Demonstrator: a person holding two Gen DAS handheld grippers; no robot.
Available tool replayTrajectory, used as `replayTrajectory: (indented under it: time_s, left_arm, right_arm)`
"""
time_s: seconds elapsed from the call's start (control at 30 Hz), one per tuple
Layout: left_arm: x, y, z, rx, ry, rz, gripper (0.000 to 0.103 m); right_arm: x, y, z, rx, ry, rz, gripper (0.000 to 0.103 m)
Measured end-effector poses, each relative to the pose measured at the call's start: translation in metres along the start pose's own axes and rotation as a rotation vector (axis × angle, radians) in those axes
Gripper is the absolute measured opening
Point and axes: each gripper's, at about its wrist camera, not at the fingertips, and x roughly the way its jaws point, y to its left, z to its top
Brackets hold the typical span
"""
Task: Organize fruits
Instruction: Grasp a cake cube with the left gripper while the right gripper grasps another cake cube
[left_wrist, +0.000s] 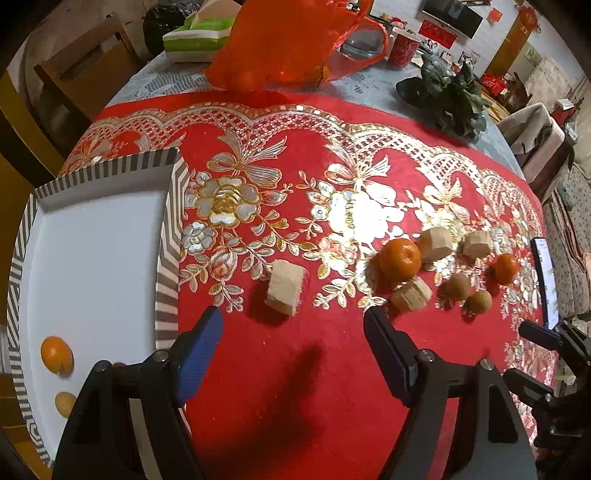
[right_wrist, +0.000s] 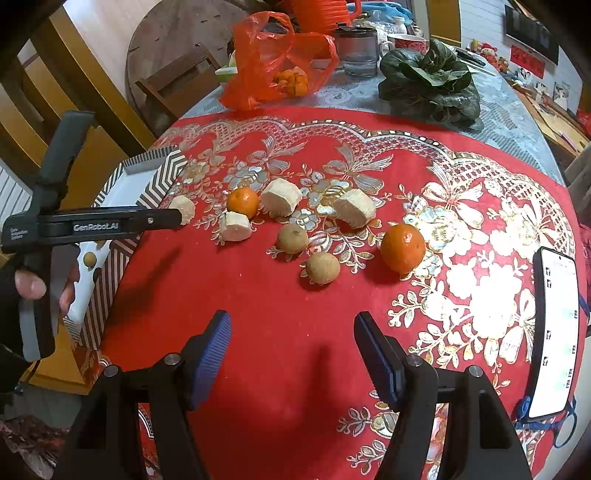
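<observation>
Your left gripper (left_wrist: 293, 325) has its fingers spread wide with nothing between them, above bare red cloth (left_wrist: 295, 387) at the lower centre of the left wrist view. Your right gripper (right_wrist: 291, 328) is likewise spread and empty, at the bottom centre of its own view. The striped-rim tray (left_wrist: 168, 236) fills the left edge of the left view; inside it, at lower left, sit one small orange (left_wrist: 56, 354) and, just below it, a pale round fruit (left_wrist: 64, 403) partly hidden by the gripper body. One pale cut chunk (left_wrist: 285, 287) lies alone on the cloth, directly ahead of the left fingers and near the tray's right rim. The remaining fruit is clustered at centre right of that view: a large orange (left_wrist: 399, 258) touching a pale chunk (left_wrist: 436, 243), another chunk (left_wrist: 476, 243) beyond it, a fourth chunk (left_wrist: 412, 293) below the orange, two brown round fruits (left_wrist: 455, 286) side by side, and a smaller orange (left_wrist: 506, 268) at far right. A phone (right_wrist: 554, 332) lies at the right edge of the right view. A red plastic bag (right_wrist: 273, 62) holding oranges and some leafy greens (right_wrist: 432, 81) sit at the top, off the red cloth.
</observation>
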Motion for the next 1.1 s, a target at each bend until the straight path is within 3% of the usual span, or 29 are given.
replayTrajectory:
  time_s: [0.5,0.93,1.03,1.1]
  left_arm:
    - [0.01,0.004,0.002,-0.023,0.017,-0.007,0.078]
    - [0.019,0.002,0.016,0.02,0.001,0.006,0.077]
    - [0.022,0.004,0.016,0.018,0.009,0.002,0.061]
    - [0.025,0.004,0.016,0.024,0.019,0.007,0.041]
  right_arm:
    - [0.009,-0.006,0.001,0.025,0.0,-0.01,0.074]
    - [0.013,-0.004,0.002,0.029,0.013,-0.009,0.075]
    - [0.013,-0.003,0.004,0.025,0.014,-0.007,0.075]
    - [0.014,-0.001,0.006,0.022,0.014,-0.006,0.075]
